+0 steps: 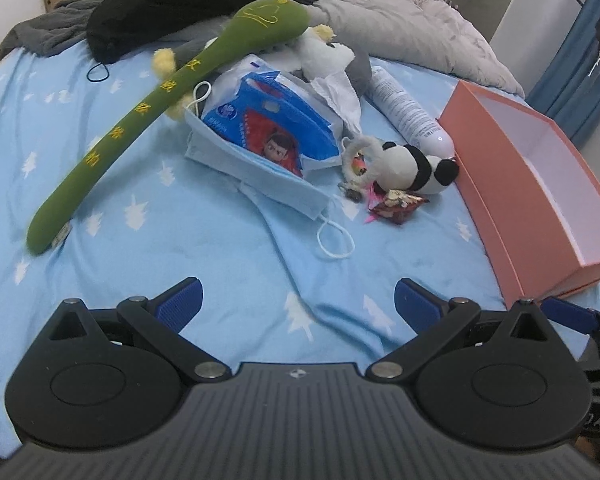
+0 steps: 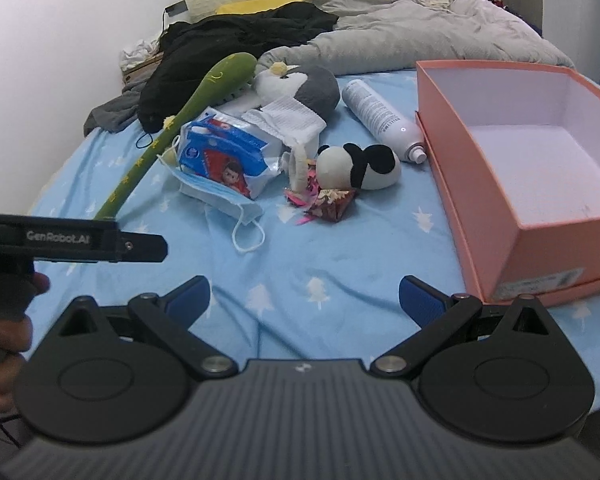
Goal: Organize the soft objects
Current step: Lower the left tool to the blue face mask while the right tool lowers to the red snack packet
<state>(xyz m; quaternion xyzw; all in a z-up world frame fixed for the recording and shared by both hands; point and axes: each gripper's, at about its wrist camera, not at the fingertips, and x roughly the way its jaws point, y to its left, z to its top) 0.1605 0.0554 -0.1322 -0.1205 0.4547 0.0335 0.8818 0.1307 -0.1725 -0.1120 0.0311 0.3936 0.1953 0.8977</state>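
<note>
Left wrist: left gripper (image 1: 299, 304) jaws wide open, empty, over the bed (image 1: 180, 240). Panda plush (image 1: 416, 166) ahead-right, touching pink box (image 1: 512, 184); box's far end cut off. Grey plush (image 1: 340, 60) half buried

Right wrist: right gripper (image 2: 304, 300) jaws open, empty. Box interior visible, bare. Left hand (image 2: 8, 332) at edge, blurred. Panda well ahead

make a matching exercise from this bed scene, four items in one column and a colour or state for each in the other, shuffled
Items:
1. long plush
2. box
3. panda toy
4. spray bottle

Descriptions:
A. pink outside, open and empty
B. green with yellow writing
C. white, lying on its side
D. black and white, lying on the sheet by a snack wrapper

Pairs: 1-B, 2-A, 3-D, 4-C
</note>
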